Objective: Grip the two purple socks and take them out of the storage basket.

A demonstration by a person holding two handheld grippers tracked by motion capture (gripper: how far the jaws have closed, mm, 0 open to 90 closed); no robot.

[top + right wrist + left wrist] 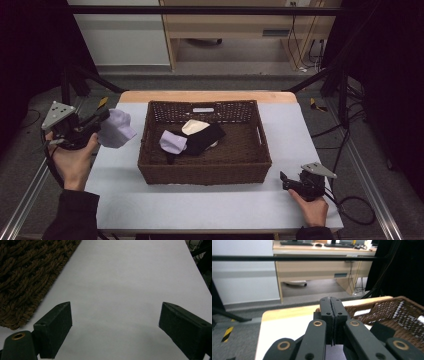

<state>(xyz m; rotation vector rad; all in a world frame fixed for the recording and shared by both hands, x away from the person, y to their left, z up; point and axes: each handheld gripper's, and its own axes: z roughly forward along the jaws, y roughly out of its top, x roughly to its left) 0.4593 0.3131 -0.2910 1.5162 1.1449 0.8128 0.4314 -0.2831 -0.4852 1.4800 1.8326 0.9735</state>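
My left gripper (103,120) is held off the table's left side, above its edge, shut on a lavender cloth (118,128) that bulges out toward the basket. In the left gripper view the jaws of the left gripper (333,315) stand pressed together, and a strip of the lavender cloth (335,353) shows below them. A brown woven basket (205,175) sits mid-table. In it lie another lavender piece (172,142), a black piece (204,138) and a cream piece (194,126). My right gripper (286,181) rests low by the basket's front right corner; its jaws (115,312) stand wide open over bare table.
A pale mat (200,207) covers the table, with a wooden strip (207,96) along the far edge. The basket wall (25,270) lies close to the left of my right gripper. Black frame bars and cables (345,150) run along the table's sides. A desk (317,267) stands beyond.
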